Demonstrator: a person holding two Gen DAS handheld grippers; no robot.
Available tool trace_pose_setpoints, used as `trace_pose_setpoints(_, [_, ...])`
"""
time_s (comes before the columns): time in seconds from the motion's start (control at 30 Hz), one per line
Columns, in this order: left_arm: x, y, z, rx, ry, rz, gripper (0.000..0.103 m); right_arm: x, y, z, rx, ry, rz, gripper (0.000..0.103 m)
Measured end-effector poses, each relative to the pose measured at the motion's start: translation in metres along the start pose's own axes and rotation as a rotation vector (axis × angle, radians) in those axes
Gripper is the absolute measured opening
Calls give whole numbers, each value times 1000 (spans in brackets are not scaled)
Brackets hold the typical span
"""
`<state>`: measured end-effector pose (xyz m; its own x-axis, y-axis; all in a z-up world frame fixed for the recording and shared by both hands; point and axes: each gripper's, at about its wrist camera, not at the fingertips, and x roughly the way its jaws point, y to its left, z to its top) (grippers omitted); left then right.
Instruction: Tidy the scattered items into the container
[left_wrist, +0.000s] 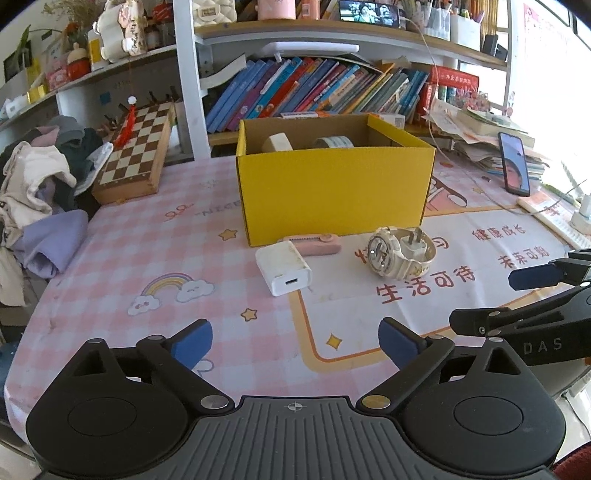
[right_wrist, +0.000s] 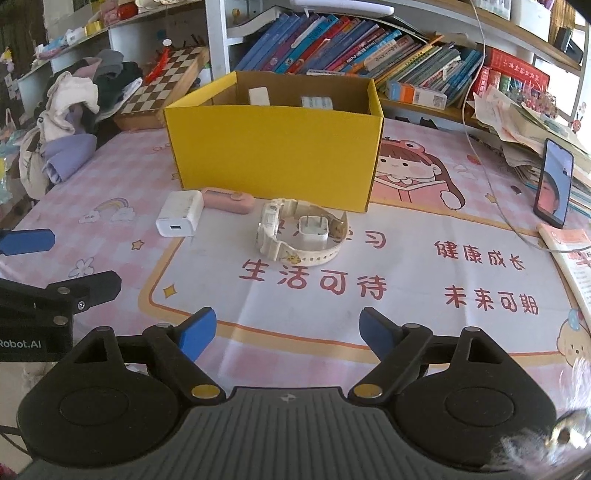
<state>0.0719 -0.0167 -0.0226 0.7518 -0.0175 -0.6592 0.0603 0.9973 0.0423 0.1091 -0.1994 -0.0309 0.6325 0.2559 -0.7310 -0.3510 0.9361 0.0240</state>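
A yellow cardboard box (left_wrist: 332, 188) (right_wrist: 273, 158) stands open on the table and holds two tape rolls (left_wrist: 279, 142) (left_wrist: 333, 141). In front of it lie a white USB charger block (left_wrist: 283, 270) (right_wrist: 180, 213), a pink comb case (left_wrist: 317, 244) (right_wrist: 227, 199) and a cream wristwatch (left_wrist: 397, 254) (right_wrist: 291, 236) with a small white plug (left_wrist: 415, 243) (right_wrist: 313, 230) resting inside its strap loop. My left gripper (left_wrist: 295, 345) is open and empty, short of the charger block. My right gripper (right_wrist: 286, 334) is open and empty, short of the watch.
A pile of clothes (left_wrist: 40, 192) (right_wrist: 77, 110) and a chessboard box (left_wrist: 135, 155) (right_wrist: 166, 83) sit at the left. A propped phone (left_wrist: 514, 164) (right_wrist: 554, 182), a cable and stacked papers crowd the right. Bookshelves (left_wrist: 317, 92) run behind the box.
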Motion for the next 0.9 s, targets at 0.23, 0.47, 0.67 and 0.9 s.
trace_pose_setpoints(0.23, [9, 0, 2, -6, 27, 5, 98, 5, 0, 5, 4, 1, -5, 84])
trace_pose_setpoints(0.47, [14, 4, 3, -7, 27, 6, 99, 12, 4, 9, -12, 16, -1, 84])
trace_pose_setpoints(0.67, [17, 3, 4, 0, 6, 10, 99, 16, 4, 13, -13, 24, -7, 84])
trace_pose_setpoints(0.9, [24, 5, 10, 0, 34, 2, 99, 19, 2, 16, -14, 23, -8, 84])
